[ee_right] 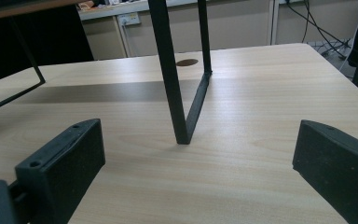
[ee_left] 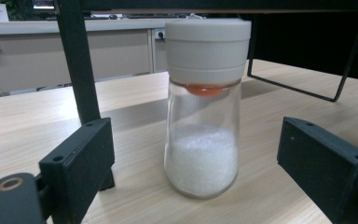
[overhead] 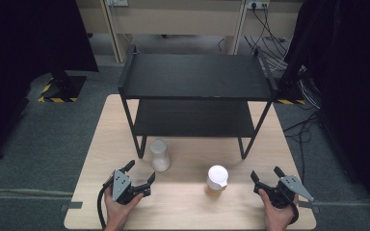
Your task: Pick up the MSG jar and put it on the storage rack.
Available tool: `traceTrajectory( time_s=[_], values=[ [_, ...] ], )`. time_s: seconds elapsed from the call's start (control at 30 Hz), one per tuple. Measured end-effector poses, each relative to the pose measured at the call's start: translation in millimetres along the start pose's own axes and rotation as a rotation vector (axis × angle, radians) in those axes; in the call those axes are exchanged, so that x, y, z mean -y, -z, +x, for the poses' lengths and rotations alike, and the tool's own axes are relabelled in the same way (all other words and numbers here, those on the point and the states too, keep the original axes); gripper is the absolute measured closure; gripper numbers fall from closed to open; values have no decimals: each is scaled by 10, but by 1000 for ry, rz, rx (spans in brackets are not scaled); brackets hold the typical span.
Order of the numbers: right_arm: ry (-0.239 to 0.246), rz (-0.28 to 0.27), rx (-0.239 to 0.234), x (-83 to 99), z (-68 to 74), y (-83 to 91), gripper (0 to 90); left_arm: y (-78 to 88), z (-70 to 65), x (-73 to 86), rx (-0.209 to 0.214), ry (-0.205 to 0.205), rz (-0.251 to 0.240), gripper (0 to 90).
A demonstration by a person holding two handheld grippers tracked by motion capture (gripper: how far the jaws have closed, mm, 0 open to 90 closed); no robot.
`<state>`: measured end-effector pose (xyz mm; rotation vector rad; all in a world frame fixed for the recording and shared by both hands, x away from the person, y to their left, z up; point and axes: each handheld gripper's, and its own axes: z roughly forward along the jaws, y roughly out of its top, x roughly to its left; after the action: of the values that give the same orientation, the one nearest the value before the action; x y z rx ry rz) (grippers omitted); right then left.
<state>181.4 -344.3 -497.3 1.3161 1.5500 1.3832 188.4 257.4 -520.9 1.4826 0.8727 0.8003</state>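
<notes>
Wooden worktop (overhead: 183, 202) carries a black two-tier rack (overhead: 195, 77) at its far half. A glass shaker (overhead: 160, 155) with a grey cap, holding white grains, stands upright beside the rack's front left leg. The left gripper (overhead: 139, 174) sits at 7 o'clock from the shaker, near but apart; its jaws stand wide open and hold nothing, and in the left gripper view the shaker (ee_left: 205, 107) stands between and beyond them, untouched. A white-lidded jar (overhead: 217, 180) with amber contents stands at 4 o'clock from the shaker. The right gripper (overhead: 266, 175) rests at 3 o'clock from the jar, jaws wide open, empty, facing the rack's leg (ee_right: 170, 79).
</notes>
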Motion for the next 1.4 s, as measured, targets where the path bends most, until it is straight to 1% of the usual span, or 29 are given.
traceTrajectory(
  time_s=[0.17,0.5,0.57,0.7,0.9,0.93,1.13,1.2,1.23,1.37,1.4],
  values=[
    [-2,-2,0,4,-4,1,24,13,1,-23,14,-9,-2,102],
    [-6,0,-4,-1,-13,-1,24,14,-8,-40,26,3,-18,98],
    [-7,2,-8,-5,-21,-3,23,3,-17,-63,36,1,-24,98],
    [-6,3,-8,-7,-18,-6,23,-18,-28,-83,42,-3,-21,98],
    [-6,4,-7,-9,-17,-12,23,-72,-24,-115,49,0,-22,99],
    [-5,5,-8,-11,-16,-14,23,-90,-14,-127,50,11,-24,100],
    [-2,6,-8,-13,-10,-19,23,-133,-15,-161,51,4,-22,102],
    [0,6,-8,-14,-7,-22,23,-179,-18,-185,54,-9,-11,103],
    [1,7,-8,-15,-6,-23,23,-179,-18,-185,54,-9,-11,104],
    [-1,7,-10,-16,-6,-27,23,-304,-20,-233,58,-7,5,106],
    [-1,7,-10,-16,-6,-27,23,-304,-20,-233,58,-7,5,107]
  ],
)
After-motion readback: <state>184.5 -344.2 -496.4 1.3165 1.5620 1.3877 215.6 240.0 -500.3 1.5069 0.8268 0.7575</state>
